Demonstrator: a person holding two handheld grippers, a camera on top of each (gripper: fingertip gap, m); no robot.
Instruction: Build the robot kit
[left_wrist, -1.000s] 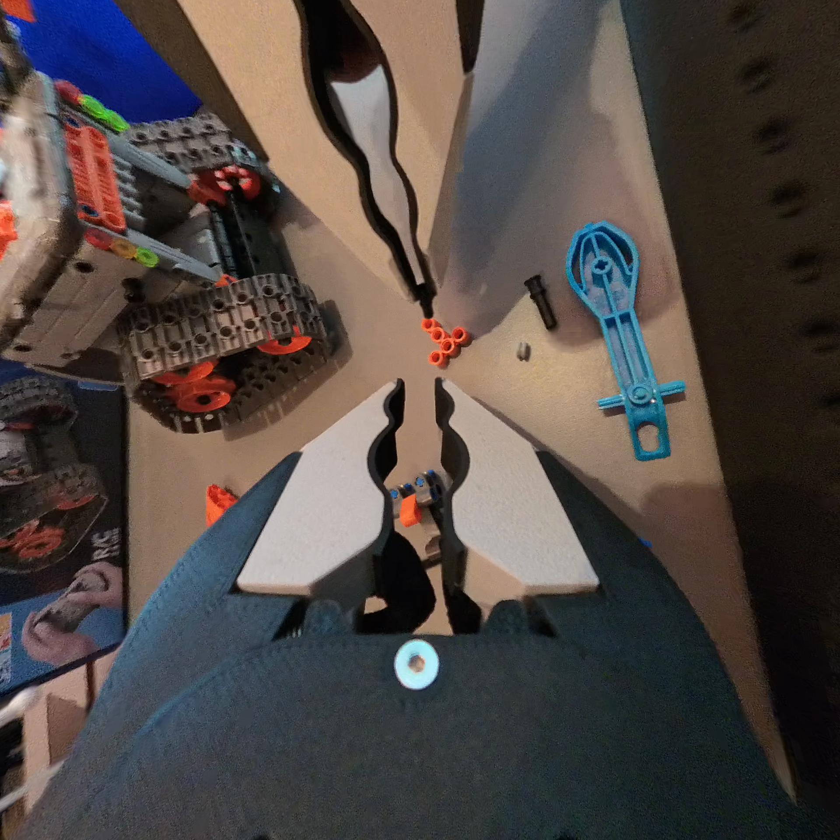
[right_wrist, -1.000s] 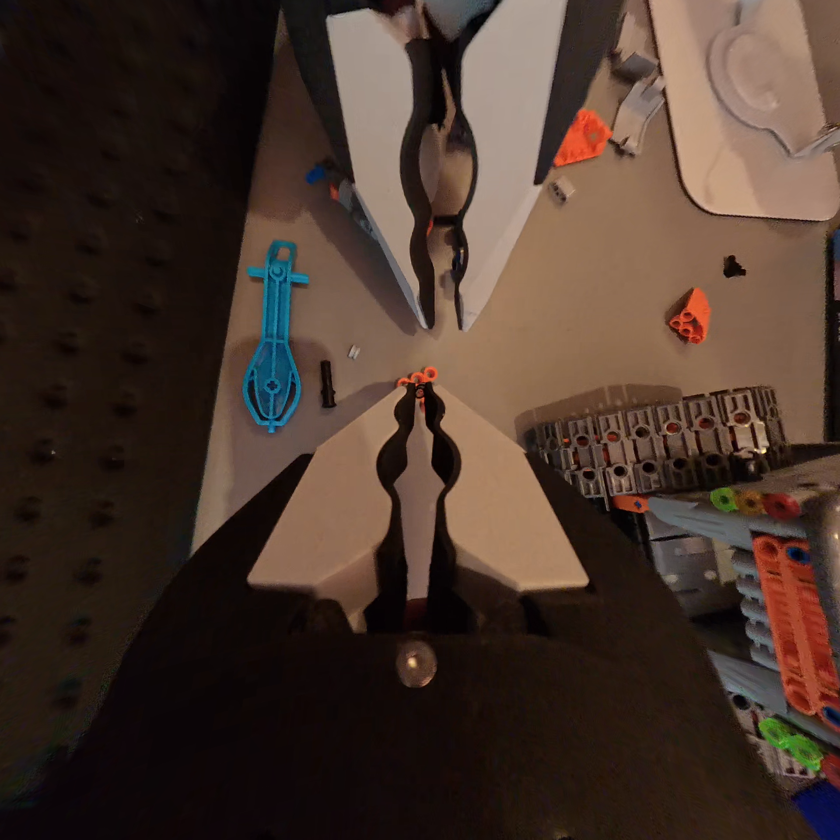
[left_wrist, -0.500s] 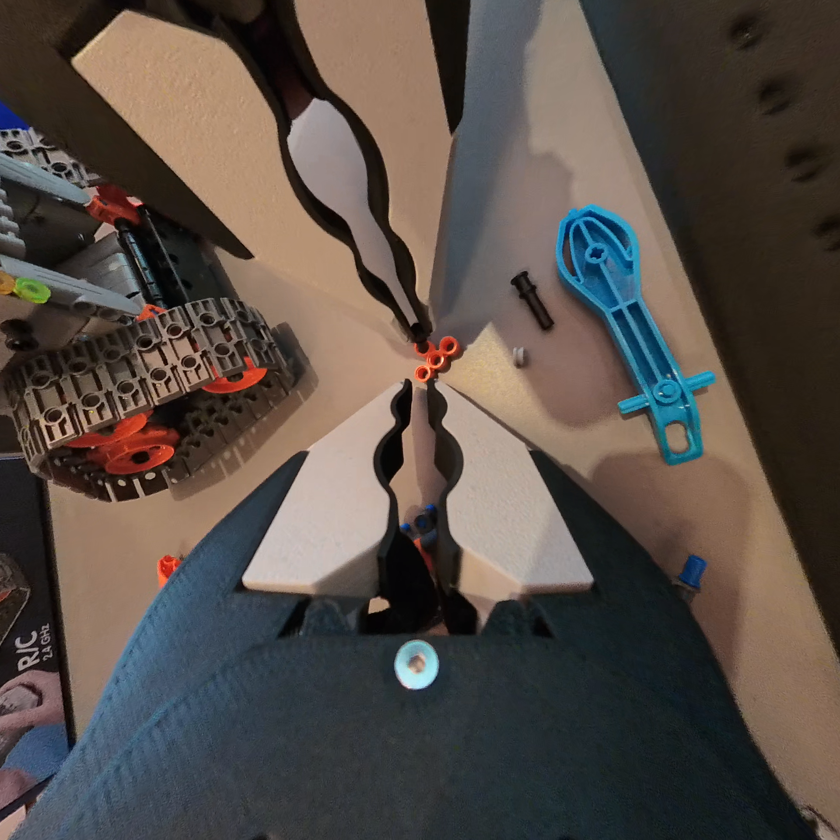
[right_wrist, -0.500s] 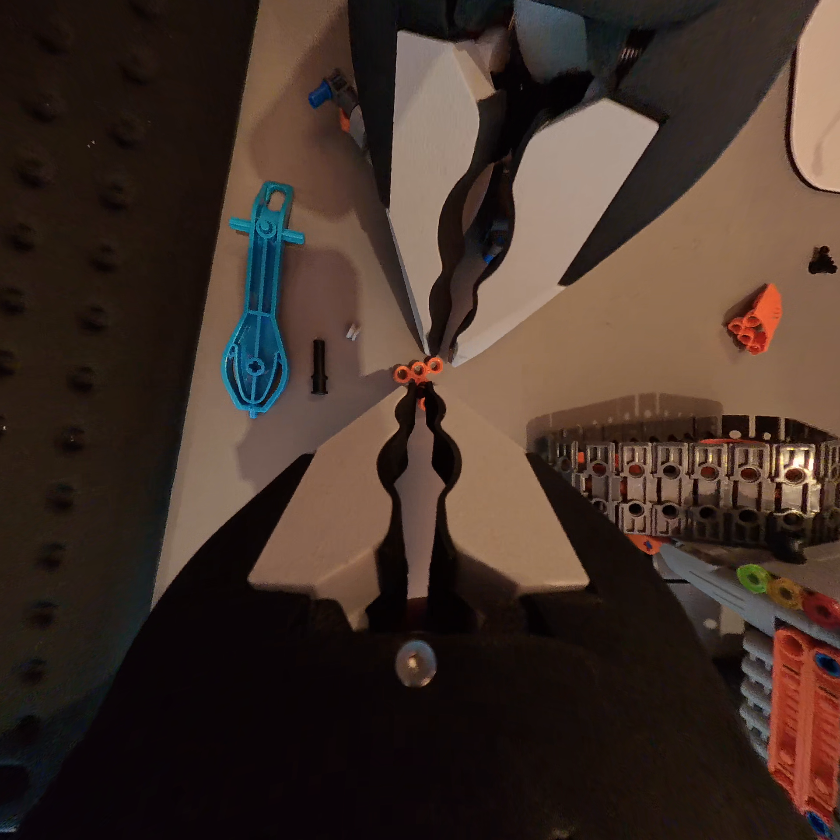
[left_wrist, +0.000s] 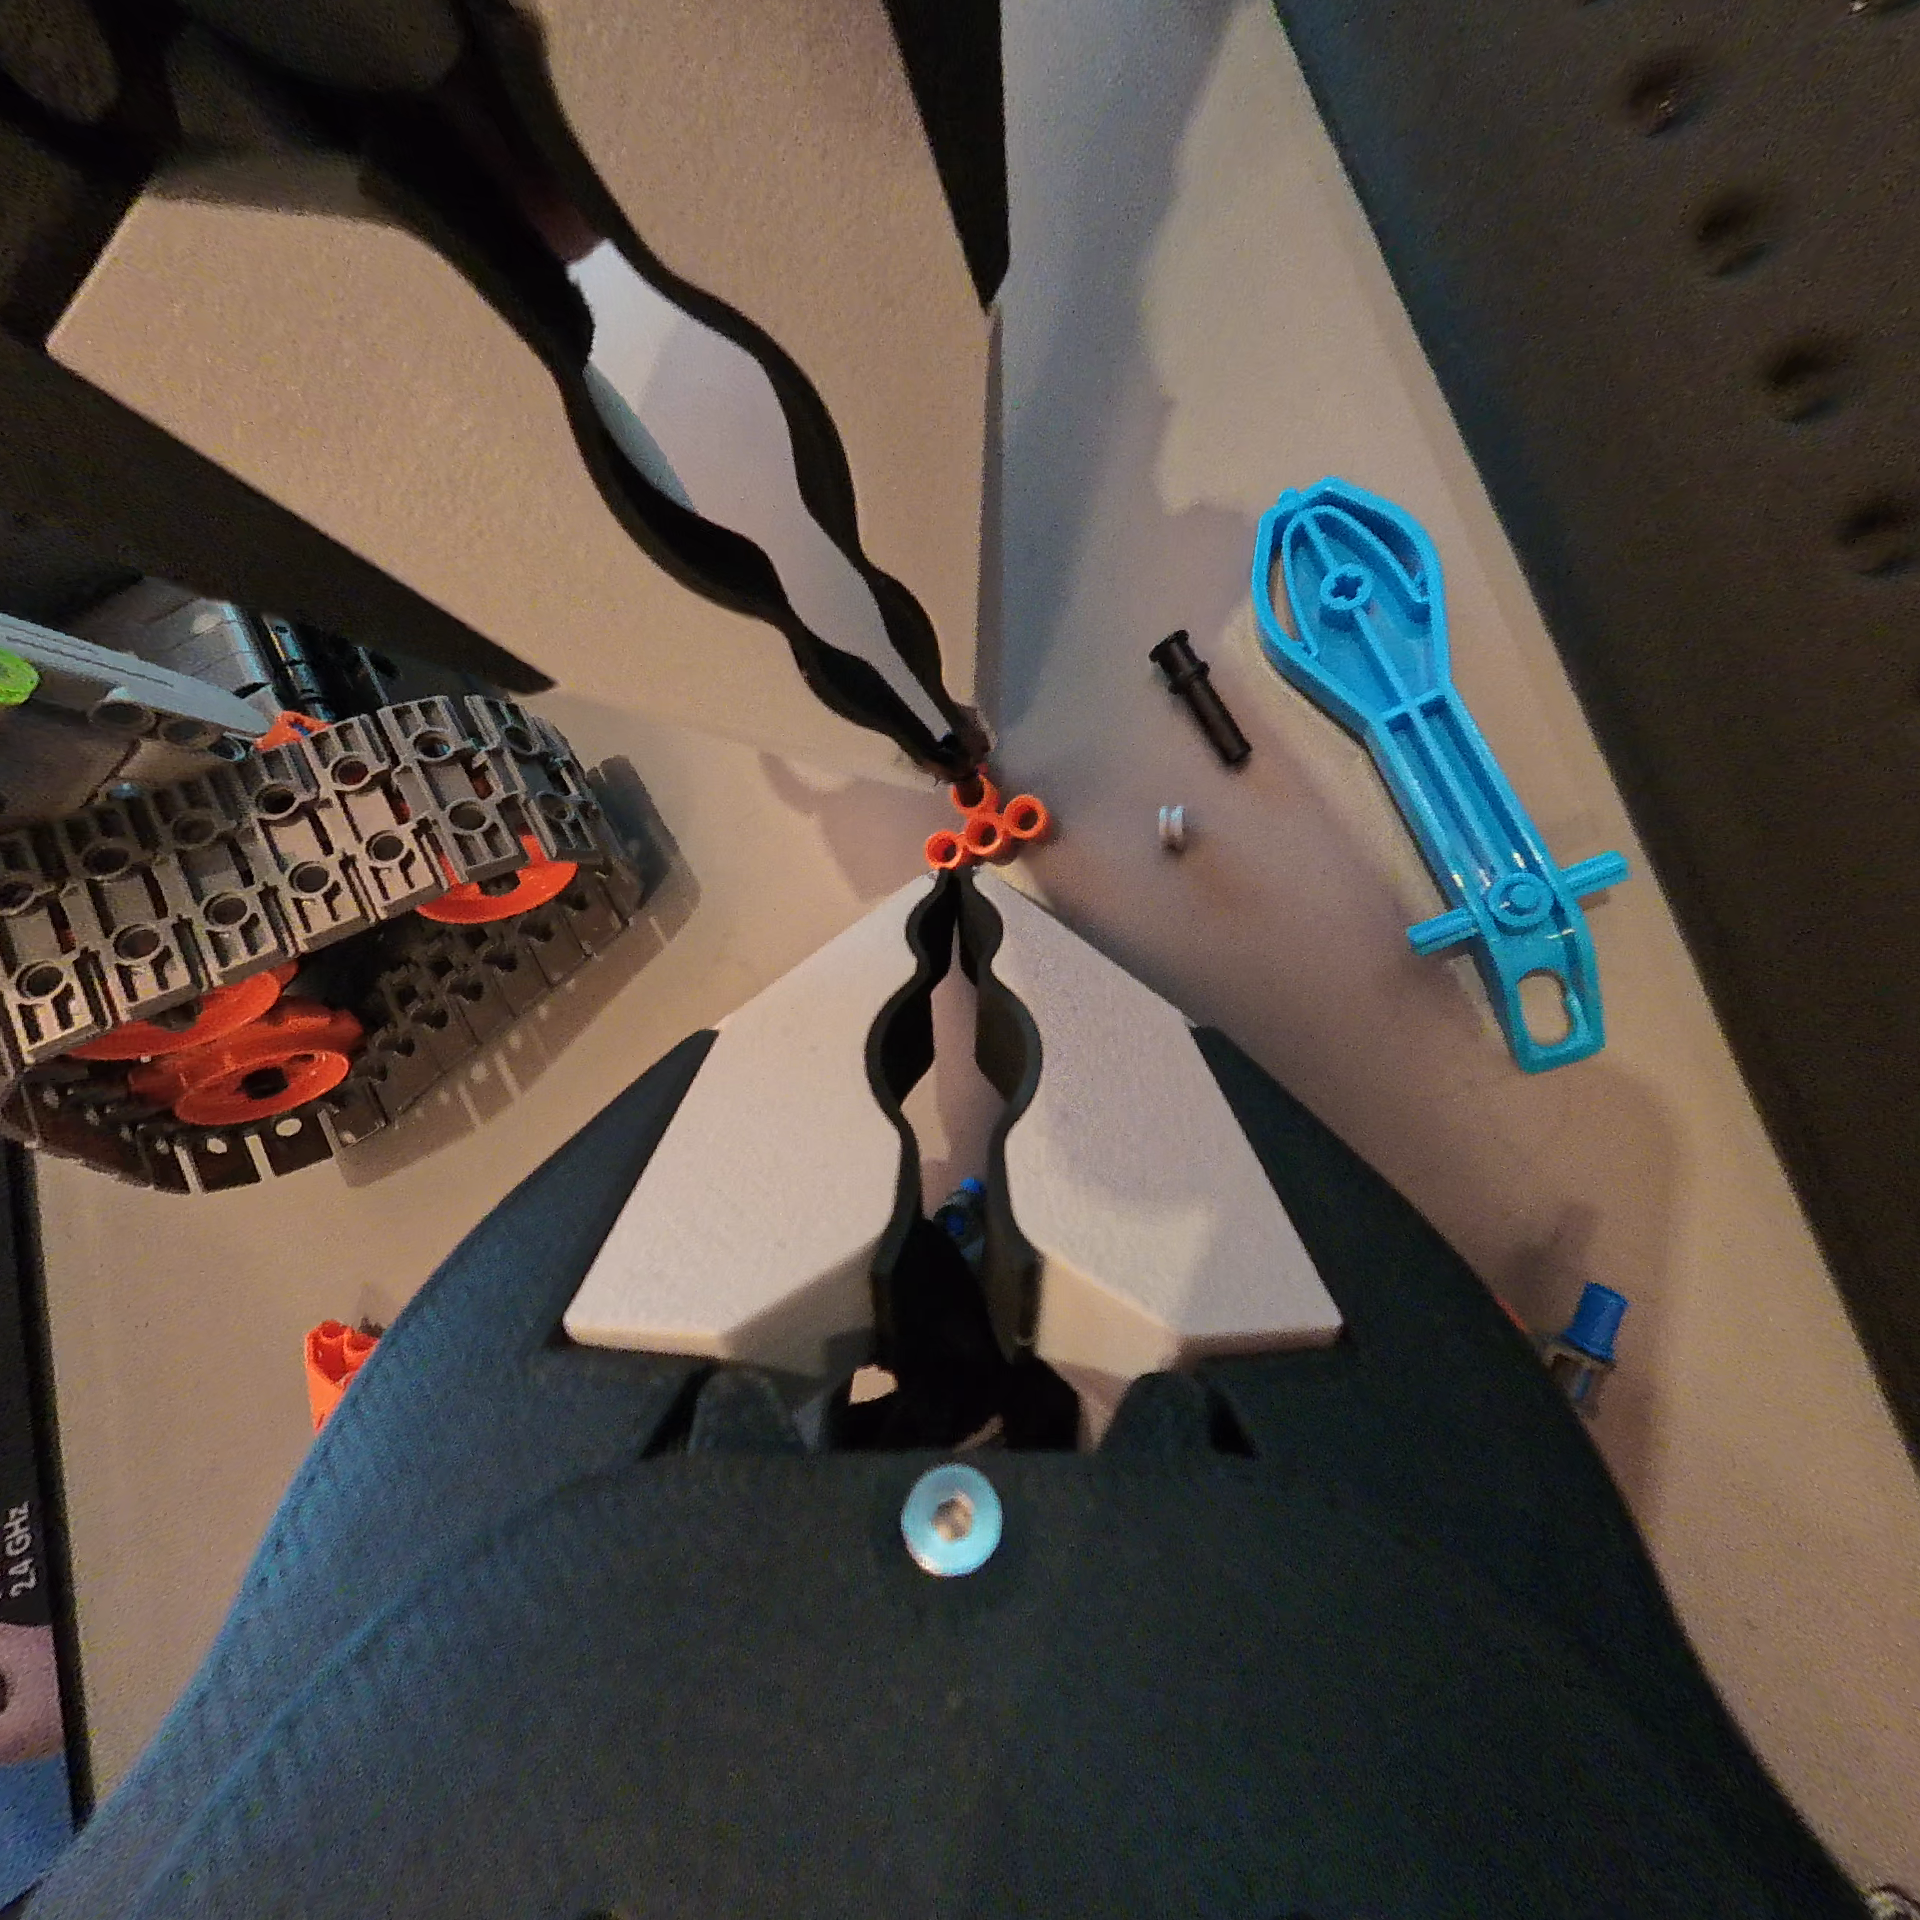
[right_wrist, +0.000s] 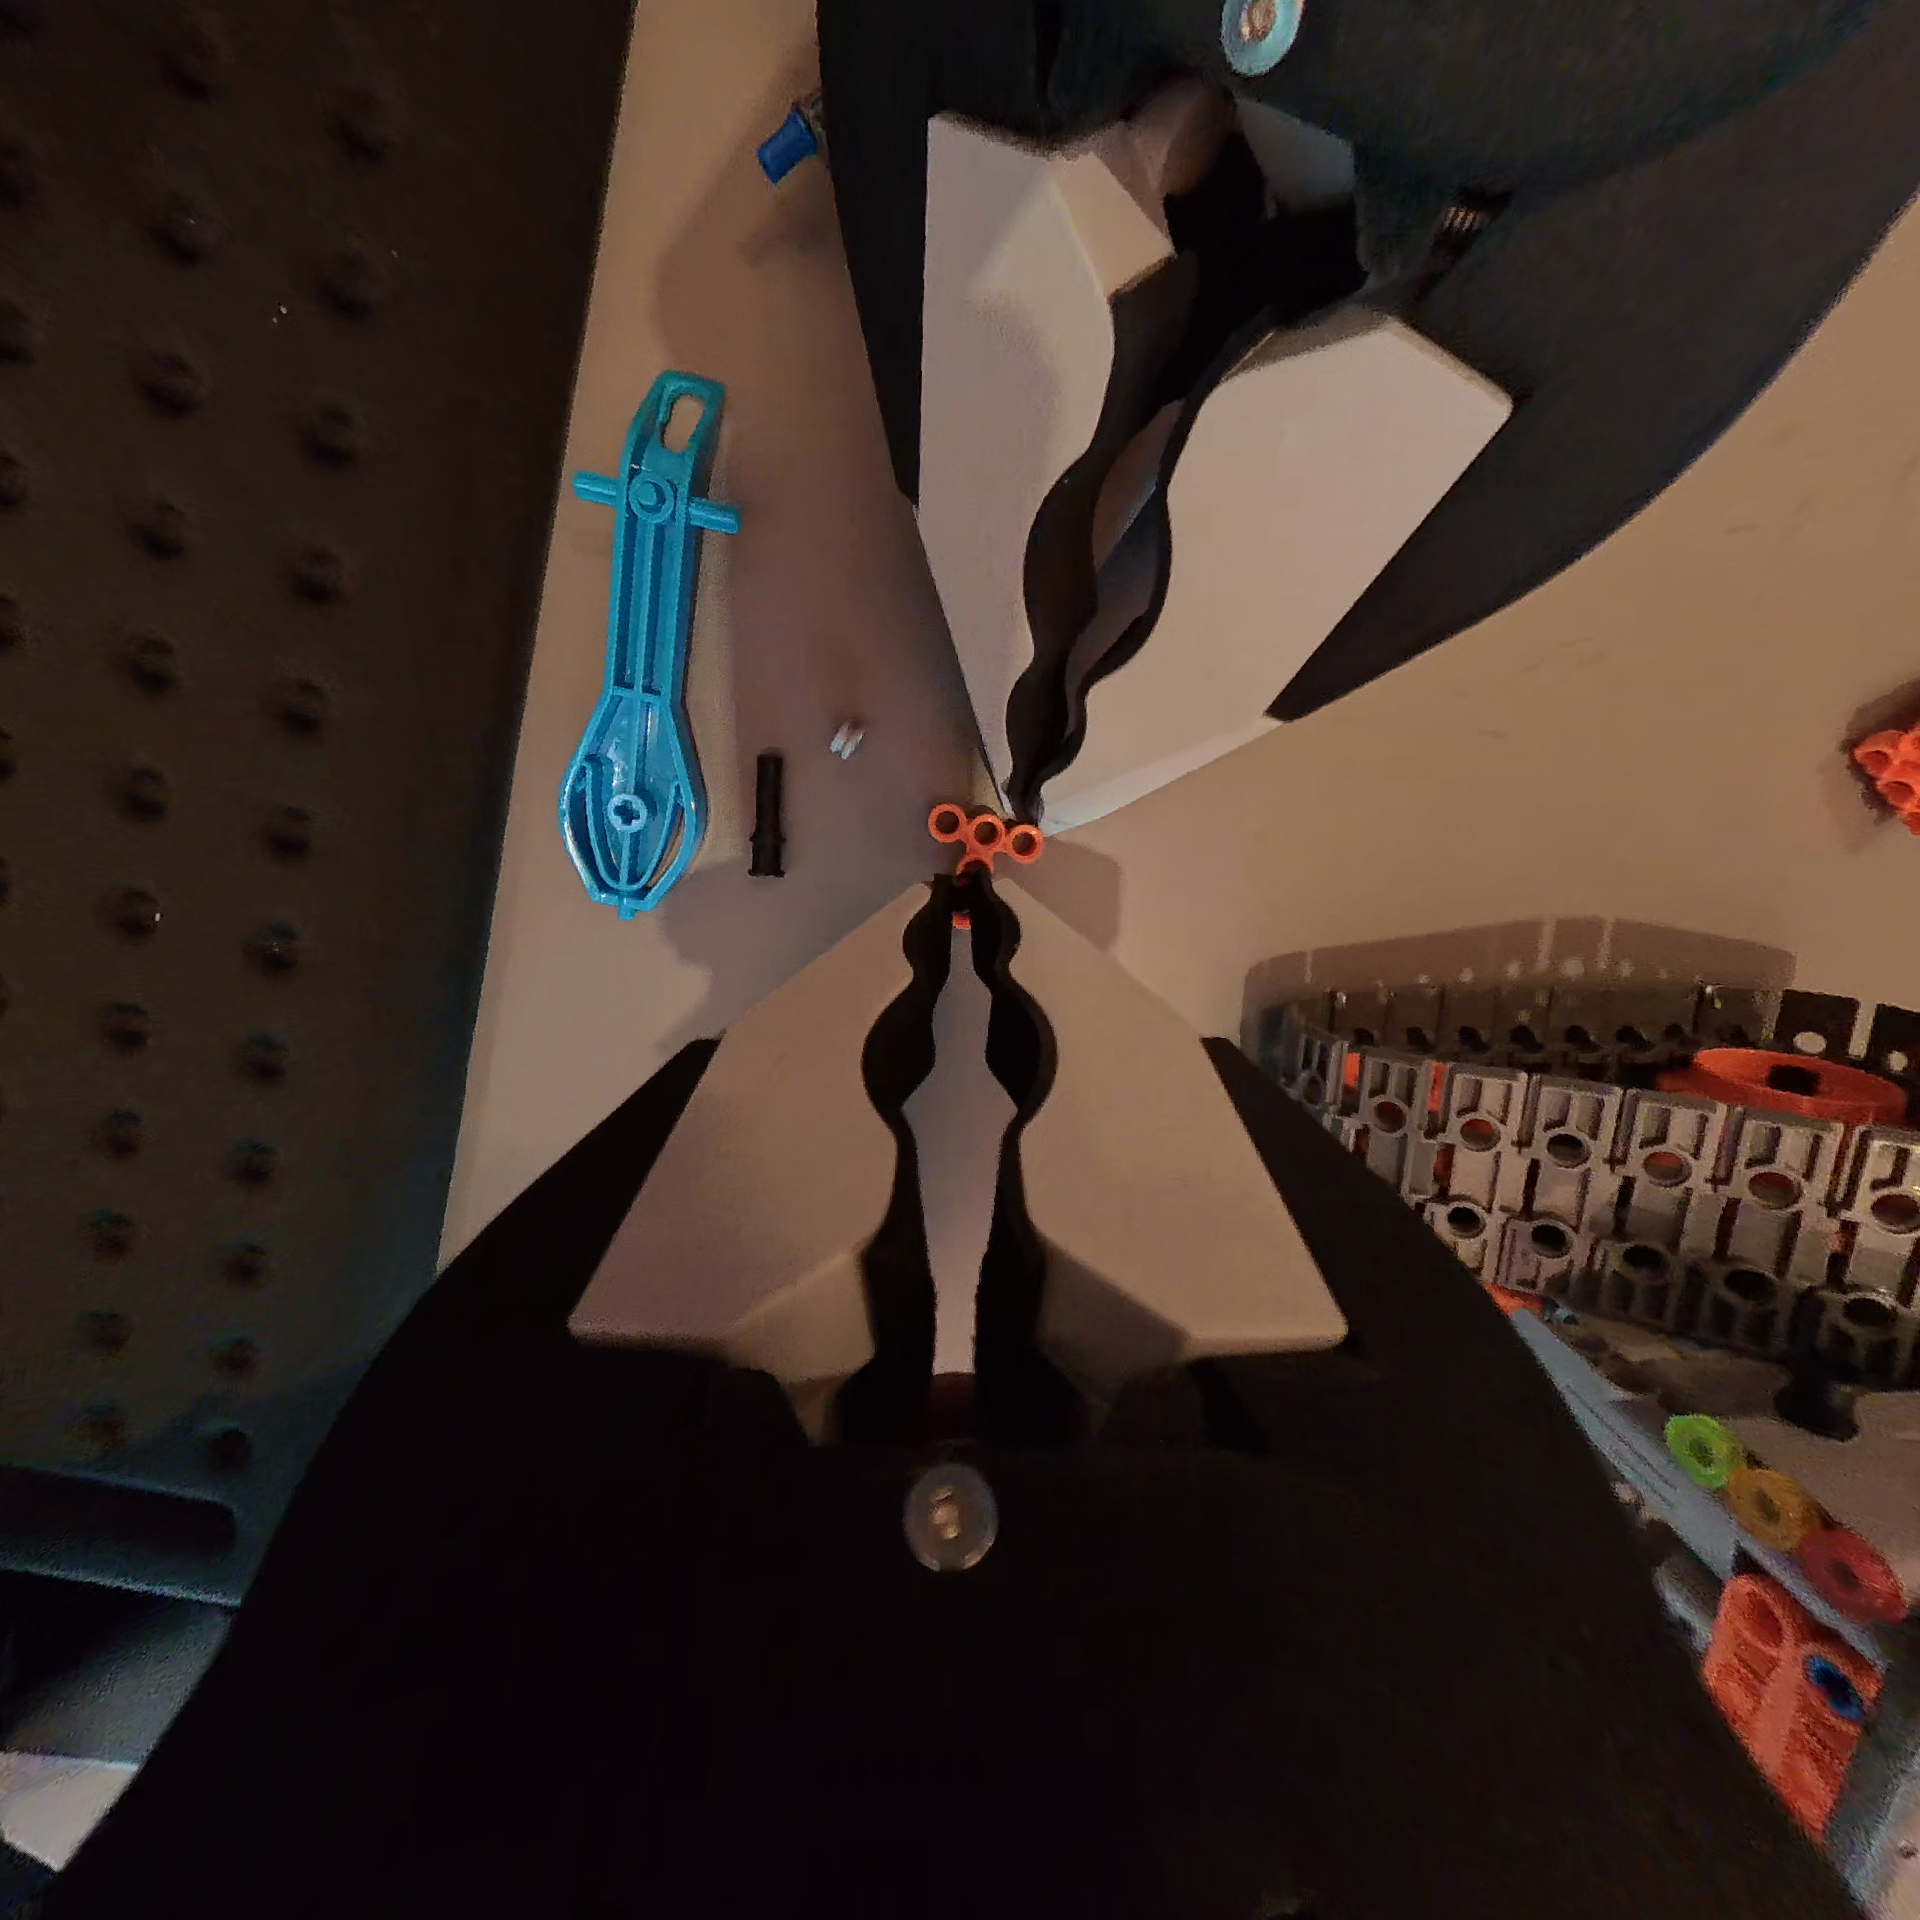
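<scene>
A small orange T-shaped connector (left_wrist: 987, 826) hangs just above the tan table (left_wrist: 790, 156) between two grippers that face each other. My right gripper (right_wrist: 961, 883) is shut on the connector's (right_wrist: 982, 831) stem, and orange shows between its pads. It enters the left wrist view from the top (left_wrist: 951, 748). My left gripper (left_wrist: 951, 883) is shut, and its tips meet right at one end ring of the connector. Nothing shows between its pads. It shows in the right wrist view (right_wrist: 1034, 800) beside that ring.
A blue spoon-shaped tool (left_wrist: 1444, 769), a black pin (left_wrist: 1200, 698) and a small white bush (left_wrist: 1172, 828) lie beside the connector. A grey and orange tracked vehicle (left_wrist: 312, 873) stands on the other side. A dark studded mat (right_wrist: 208, 623) borders the table. A blue pin (left_wrist: 1595, 1320) and an orange block (right_wrist: 1891, 774) lie loose. The tips of both grippers are at nearly the same place. From either gripper's tips it is about 4 cm to the small white bush (left_wrist: 1172, 828). It turns up in the right wrist view (right_wrist: 848, 732) as well.
My left gripper has moved forward to the orange connector and its jaws have closed from a small gap to shut. My right gripper has kept its hold on the connector.
</scene>
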